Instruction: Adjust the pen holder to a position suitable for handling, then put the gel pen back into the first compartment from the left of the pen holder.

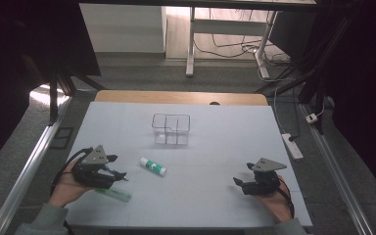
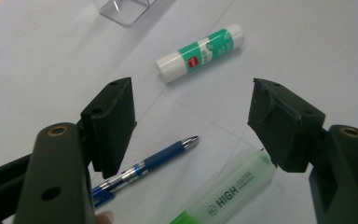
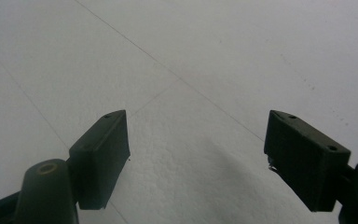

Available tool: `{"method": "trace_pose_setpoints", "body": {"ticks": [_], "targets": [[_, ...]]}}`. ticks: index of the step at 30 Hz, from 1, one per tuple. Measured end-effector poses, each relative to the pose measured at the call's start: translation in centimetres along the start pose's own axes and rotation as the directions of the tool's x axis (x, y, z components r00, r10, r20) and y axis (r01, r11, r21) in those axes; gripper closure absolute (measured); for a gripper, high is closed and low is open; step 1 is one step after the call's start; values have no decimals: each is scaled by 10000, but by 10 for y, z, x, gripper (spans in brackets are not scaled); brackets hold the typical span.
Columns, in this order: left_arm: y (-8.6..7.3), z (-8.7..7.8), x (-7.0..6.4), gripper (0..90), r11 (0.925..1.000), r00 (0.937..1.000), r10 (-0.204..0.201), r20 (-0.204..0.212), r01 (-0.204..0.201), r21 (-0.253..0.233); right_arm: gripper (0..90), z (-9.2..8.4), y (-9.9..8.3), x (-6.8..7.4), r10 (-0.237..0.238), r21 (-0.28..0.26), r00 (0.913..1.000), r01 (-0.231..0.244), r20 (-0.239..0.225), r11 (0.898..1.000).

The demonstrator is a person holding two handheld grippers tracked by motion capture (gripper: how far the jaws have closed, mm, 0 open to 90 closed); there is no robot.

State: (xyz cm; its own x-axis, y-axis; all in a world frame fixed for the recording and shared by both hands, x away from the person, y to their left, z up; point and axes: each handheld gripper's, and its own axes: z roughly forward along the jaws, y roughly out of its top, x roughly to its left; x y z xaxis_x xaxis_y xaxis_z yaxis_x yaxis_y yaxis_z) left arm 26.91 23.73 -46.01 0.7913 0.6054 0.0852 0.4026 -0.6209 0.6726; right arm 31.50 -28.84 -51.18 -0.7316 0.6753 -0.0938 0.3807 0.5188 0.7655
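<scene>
On the white table (image 1: 215, 147), the left gripper (image 2: 191, 116) hovers with its jaws spread wide and empty over a blue pen (image 2: 154, 161) and a green highlighter (image 2: 233, 191), which lie side by side close beneath it, probably lined up for a pick. A green-and-white glue stick (image 2: 200, 52) lies just beyond them, and the clear divided organizer (image 1: 171, 129) stands farther back at mid-table, likely where such items go. The right gripper (image 3: 196, 158), jaws equally wide and holding nothing, waits over bare table, well apart from everything.
</scene>
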Motion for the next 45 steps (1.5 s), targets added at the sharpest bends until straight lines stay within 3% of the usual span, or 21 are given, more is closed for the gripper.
{"method": "trace_pose_setpoints", "body": {"ticks": [2, 4, 11, 14, 19, 22, 23, 24, 33, 34, 35, 37, 40, 41, 44, 45], "targets": [[0, 3, 4, 318, 9982, 9992, 389, 11, -389, 451, 218, 0, 0, 0, -4, 10, 10000, 4, -17, 10000], [0, 4, 6, 318, 9971, 9987, 508, 40, -510, 570, 218, -1, 0, 0, -17, 11, 10000, 17, -5, 10000], [-4, 4, 18, 322, 9956, 9973, 662, 309, -681, 639, 218, 1, 1, 0, 18, 28, 10000, -18, -41, 10000], [-7, 1, 24, 327, 9917, 9938, 988, 517, -1026, 776, 218, 2, 1, 0, 12, 21, 10000, -12, 10, 10000], [-8, 3, 30, 329, 9880, 9890, 1205, 854, -1279, 867, 218, -1, 2, 0, 6, -48, 10000, -6, -7, 10000], [-3, 12, 30, 326, 9762, 9806, 1540, 1212, -1699, 1349, 218, -2, 3, 0, -6, -87, 10000, 6, -3, 10000], [-3, 12, 30, 324, 9762, 9806, 1540, 1212, -1699, 1349, 218, -1, 3, 0, 1, -106, 10000, -1, -5, 9999], [-1, 14, 30, 324, 9697, 9772, 1661, 1320, -1862, 1583, 218, -1, 3, 0, -51, -39, 10000, 51, -27, 10000], [5, 20, 37, 322, 9534, 9666, 2116, 1445, -2367, 1872, 218, 0, 3, 1, -150, 5, 9999, 150, -47, 9999], [6, 21, 40, 323, 9448, 9612, 2327, 1484, -2596, 1999, 218, 0, 3, 2, -166, 21, 9999, 166, -44, 9999], [6, 22, 41, 325, 9413, 9586, 2413, 1511, -2691, 2038, 218, 0, 3, 2, -166, -9, 9999, 166, -47, 9999], [6, 23, 41, 336, 9385, 9562, 2486, 1547, -2773, 2056, 218, 0, 3, 2, -171, -5, 9998, 171, -42, 9999], [8, 28, 44, 355, 9294, 9463, 2686, 1801, -3037, 2099, 218, 1, 3, 1, -186, 109, 9998, 186, -27, 9998], [8, 28, 44, 357, 9294, 9463, 2686, 1801, -3037, 2099, 218, 1, 3, 2, -194, 119, 9998, 194, 14, 9997], [9, 37, 42, 360, 9054, 9333, 2937, 2064, -3409, 2532, 218, 1, 3, 3, -190, 113, 9998, 190, -61, 9998], [9, 37, 42, 359, 9054, 9333, 2937, 2064, -3409, 2532, 218, 1, 3, 3, -217, 74, 9997, 217, -62, 9997]]}}
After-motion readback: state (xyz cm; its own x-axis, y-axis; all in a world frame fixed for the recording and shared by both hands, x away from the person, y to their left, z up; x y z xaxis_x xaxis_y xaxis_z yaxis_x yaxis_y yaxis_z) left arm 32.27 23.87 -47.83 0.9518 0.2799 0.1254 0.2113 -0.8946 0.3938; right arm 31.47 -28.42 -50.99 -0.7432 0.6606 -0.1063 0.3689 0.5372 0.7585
